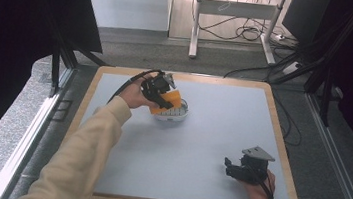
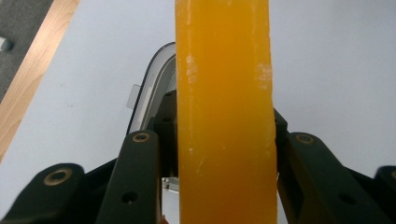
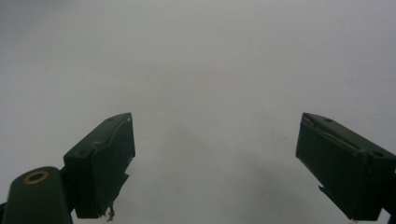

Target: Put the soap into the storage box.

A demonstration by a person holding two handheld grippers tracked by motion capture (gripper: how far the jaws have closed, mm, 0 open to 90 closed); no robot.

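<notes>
The orange soap bar [image 2: 224,116] is pinched on edge by the left hand-held gripper [image 1: 161,93] directly over the white dish [image 1: 173,114], apparently for lowering in, while the right hand-held gripper [image 3: 215,163] is rested spread on the bench [image 1: 211,133].
</notes>
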